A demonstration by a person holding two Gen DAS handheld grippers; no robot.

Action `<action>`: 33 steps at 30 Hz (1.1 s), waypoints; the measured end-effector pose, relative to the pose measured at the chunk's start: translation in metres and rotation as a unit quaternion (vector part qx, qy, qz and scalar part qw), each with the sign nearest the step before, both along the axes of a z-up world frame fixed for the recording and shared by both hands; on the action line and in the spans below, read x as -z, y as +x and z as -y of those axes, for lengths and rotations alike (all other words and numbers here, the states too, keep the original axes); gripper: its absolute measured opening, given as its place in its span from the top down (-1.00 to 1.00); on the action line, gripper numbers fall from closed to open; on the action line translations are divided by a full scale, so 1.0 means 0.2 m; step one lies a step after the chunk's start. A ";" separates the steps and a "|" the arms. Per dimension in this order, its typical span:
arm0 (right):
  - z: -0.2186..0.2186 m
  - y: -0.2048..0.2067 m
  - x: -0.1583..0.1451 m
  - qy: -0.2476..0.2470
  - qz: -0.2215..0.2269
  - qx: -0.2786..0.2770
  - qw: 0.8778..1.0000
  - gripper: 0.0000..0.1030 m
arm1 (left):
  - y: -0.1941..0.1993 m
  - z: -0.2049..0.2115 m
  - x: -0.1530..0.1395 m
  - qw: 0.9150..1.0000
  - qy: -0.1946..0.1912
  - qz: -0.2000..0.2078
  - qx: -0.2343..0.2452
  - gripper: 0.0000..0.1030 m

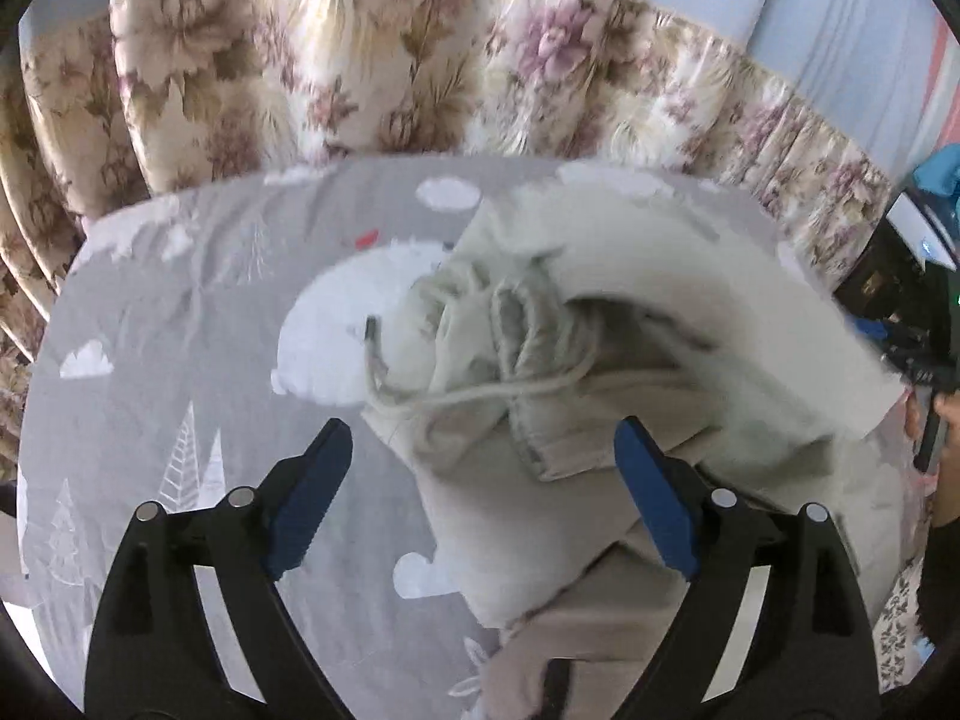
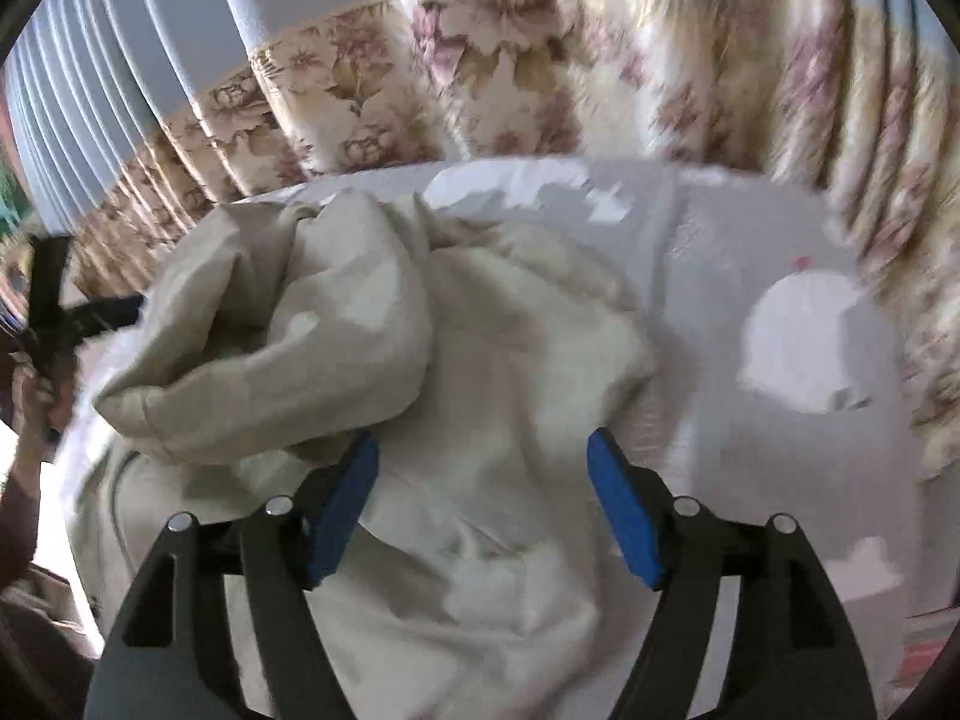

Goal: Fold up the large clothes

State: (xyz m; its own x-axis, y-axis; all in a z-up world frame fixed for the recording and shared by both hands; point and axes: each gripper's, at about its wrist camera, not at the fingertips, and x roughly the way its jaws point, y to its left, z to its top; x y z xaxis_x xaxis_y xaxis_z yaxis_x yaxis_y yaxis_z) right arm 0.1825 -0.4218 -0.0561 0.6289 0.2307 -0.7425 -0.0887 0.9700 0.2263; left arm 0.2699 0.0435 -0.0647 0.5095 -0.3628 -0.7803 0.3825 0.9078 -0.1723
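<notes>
Fingers [image 1: 312, 498] of left gripper [image 1: 486, 474] and right gripper [image 2: 483, 480] were spread wide, gripping nothing. Beige pants [image 1: 540, 468] lay bunched on grey bedsheet [image 1: 180, 360], drawstring [image 1: 480, 399] loose; floral curtain [image 1: 360, 78] behind.

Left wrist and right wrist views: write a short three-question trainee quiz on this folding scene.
1. True or false: the left tool is clamped on the beige garment.
2. Multiple choice: what lies under the garment? A) a bare wooden floor B) a grey sheet with white clouds and trees C) a blue towel
3. Fill in: a pale ____ with a dark tip trails from the garment's waistband in the left wrist view.

Key
1. False: its jaws stand open, pads pressing nothing. The right tool is open too.
2. B
3. Drawstring
</notes>
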 end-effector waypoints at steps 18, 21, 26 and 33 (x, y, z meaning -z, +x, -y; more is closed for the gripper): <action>-0.26 0.42 0.00 0.115 0.036 -0.018 0.993 0.96 | 0.29 0.47 0.06 0.993 -0.079 -0.086 0.030 0.92; -0.19 0.31 -0.14 0.060 0.096 -0.001 0.994 0.97 | 0.26 0.31 0.04 0.999 -0.037 -0.023 0.017 0.92; -0.25 0.28 0.13 -0.010 -0.012 -0.040 0.999 0.58 | 0.22 0.16 0.21 0.994 -0.062 -0.085 0.018 0.82; -0.15 0.07 -0.09 0.019 0.055 0.019 0.998 0.11 | 0.03 0.11 0.05 0.999 -0.021 -0.050 -0.008 -0.45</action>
State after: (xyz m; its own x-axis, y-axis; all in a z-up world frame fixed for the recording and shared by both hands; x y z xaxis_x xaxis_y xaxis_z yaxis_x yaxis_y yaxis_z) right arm 0.1957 -0.3910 -0.0379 0.7148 0.2317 -0.6598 -0.0777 0.9640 0.2544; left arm 0.2759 0.0218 -0.0750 0.4359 -0.3884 -0.8119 0.3475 0.9048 -0.2462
